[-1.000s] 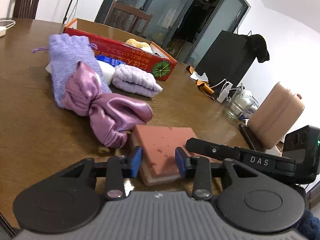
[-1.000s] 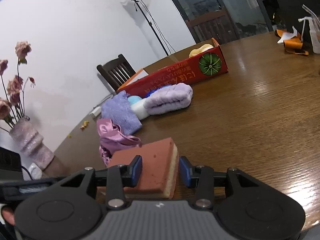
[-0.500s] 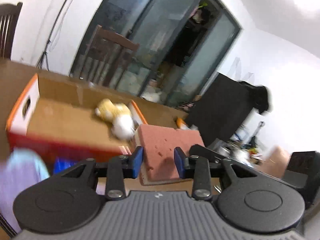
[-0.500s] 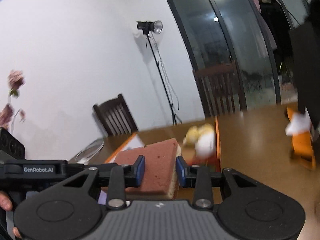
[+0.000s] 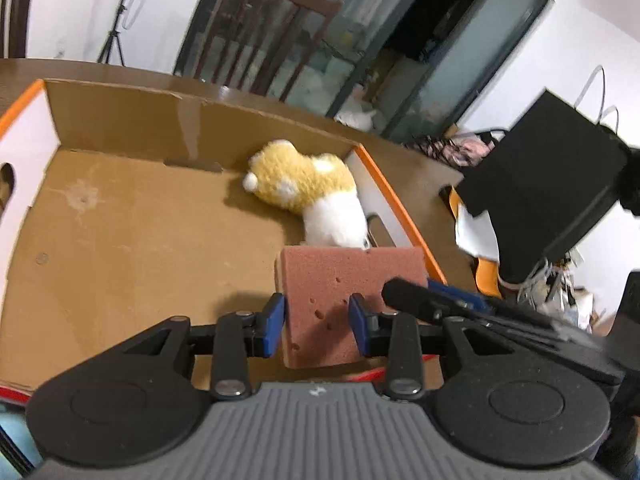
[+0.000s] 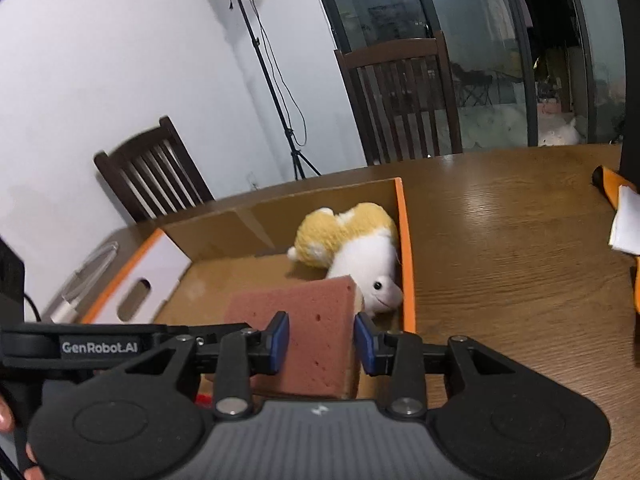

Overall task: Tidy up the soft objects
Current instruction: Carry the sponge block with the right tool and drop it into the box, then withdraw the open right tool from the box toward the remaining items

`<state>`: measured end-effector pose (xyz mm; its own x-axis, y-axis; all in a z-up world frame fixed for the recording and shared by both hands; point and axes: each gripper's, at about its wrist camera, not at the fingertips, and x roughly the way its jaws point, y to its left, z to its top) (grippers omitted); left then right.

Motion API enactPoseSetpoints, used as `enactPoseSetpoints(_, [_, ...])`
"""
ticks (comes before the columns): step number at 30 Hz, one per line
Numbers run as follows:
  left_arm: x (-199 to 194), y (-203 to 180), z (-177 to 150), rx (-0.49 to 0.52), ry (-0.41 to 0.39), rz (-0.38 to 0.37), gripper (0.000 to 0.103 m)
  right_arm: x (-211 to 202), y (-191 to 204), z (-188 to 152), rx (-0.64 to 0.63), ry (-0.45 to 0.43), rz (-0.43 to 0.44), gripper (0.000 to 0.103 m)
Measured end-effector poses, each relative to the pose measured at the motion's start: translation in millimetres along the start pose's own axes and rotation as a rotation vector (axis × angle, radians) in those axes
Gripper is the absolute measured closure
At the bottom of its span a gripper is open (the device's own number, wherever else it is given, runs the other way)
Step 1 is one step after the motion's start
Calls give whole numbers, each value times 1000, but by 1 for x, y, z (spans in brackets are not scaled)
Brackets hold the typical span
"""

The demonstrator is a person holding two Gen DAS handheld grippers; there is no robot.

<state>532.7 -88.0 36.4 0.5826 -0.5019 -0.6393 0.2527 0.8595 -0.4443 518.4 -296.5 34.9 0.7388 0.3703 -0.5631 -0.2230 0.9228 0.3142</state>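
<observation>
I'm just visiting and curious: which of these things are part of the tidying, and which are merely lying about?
Part of the job:
- pink sponge, between both sets of fingers
- cardboard box
- plush toy, inside the box

Lying about:
- orange-and-white papers
- chairs
- light stand

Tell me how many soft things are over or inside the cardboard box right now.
2: a plush toy lying in the box's far right corner, and a sponge held above the box between both grippers. Others may be hidden.
</observation>
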Motion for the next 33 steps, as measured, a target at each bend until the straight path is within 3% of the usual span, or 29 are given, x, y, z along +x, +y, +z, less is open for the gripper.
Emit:
enactPoseSetpoints(2, [3,-5,-1,22,7,6,63,-4,1,0,-11,-12,-20,55])
enactPoseSetpoints(7, [-19,-14,-1,53,-27,35,61,-24,2,8,-12,-48,-51,50])
enactPoseSetpoints(12, [-83,-24,2,96,-126,69,55,-72,17,19,-48,-112,-48,47])
enactPoseSetpoints(14, [-114,-28,-1,121,-168,103,50,-95,26,20,-73,-142,-44,38])
enactPoseSetpoints(16, [-143,-32,-7,154,-206,140,46,-113,36,19,-101,-158,-38,36])
enactPoseSetpoints(19, [-184,-37,-26,215,-284,223,24,-137,51,13,-140,-183,-36,34])
enactPoseSetpoints(22, [-218,-43,-56,281,-375,323,15,-157,65,-1,-168,-232,-25,24])
enactPoseSetpoints(25, [-251,-44,-97,325,-525,391,0,-176,78,-26,-215,-314,-30,12])
enactPoseSetpoints(27, [-265,-44,-122,335,-600,419,0,-185,85,-46,-233,-343,-39,8])
enactPoseSetpoints(33, [-285,-40,-161,319,-624,420,0,-212,105,-88,-276,-426,-24,7])
